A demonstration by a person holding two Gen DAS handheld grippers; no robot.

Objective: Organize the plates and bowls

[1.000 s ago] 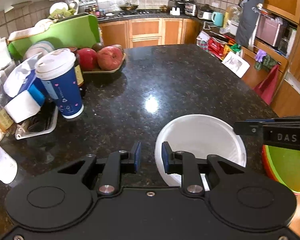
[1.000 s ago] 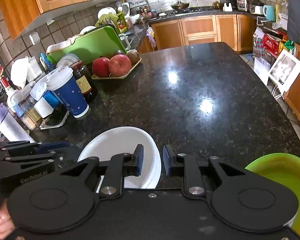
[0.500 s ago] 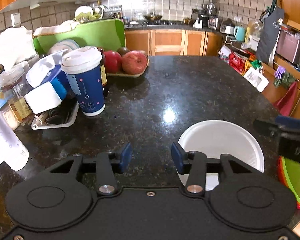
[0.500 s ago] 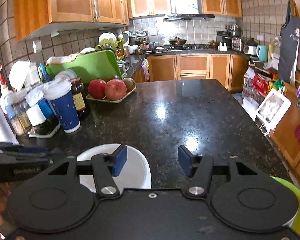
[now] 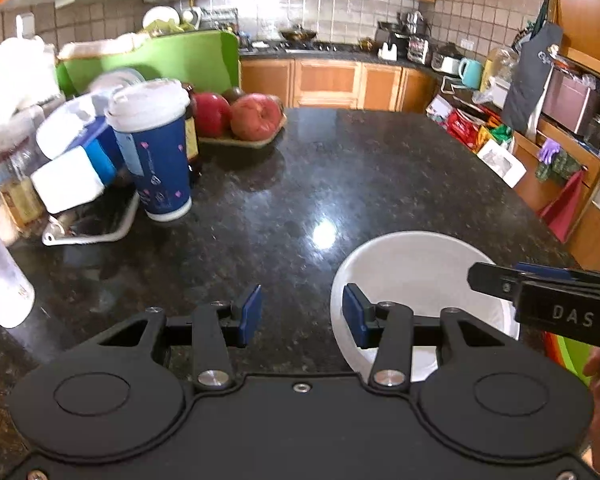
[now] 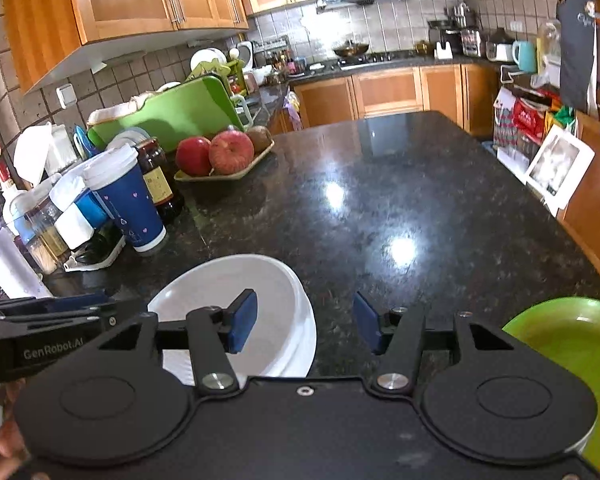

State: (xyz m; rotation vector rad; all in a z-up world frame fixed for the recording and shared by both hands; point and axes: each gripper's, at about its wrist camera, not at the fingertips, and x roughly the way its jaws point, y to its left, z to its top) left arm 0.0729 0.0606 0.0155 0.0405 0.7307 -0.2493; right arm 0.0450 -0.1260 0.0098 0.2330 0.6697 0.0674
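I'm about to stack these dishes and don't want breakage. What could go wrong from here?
1. The white bowl sits near the counter's front edge; a push from the open left gripper might slide it off.
2. The green plate seems to lie at the counter's corner, so a clumsy grab by the open right gripper could tip it.
3. The two grippers are close together over the bowl and may collide.

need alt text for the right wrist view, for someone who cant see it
The right gripper hangs open and empty over a dark granite counter, between a white bowl at its left and a green bowl at its right. The left gripper pokes in from the left edge; a blue lidded cup and a tray of apples stand further back.
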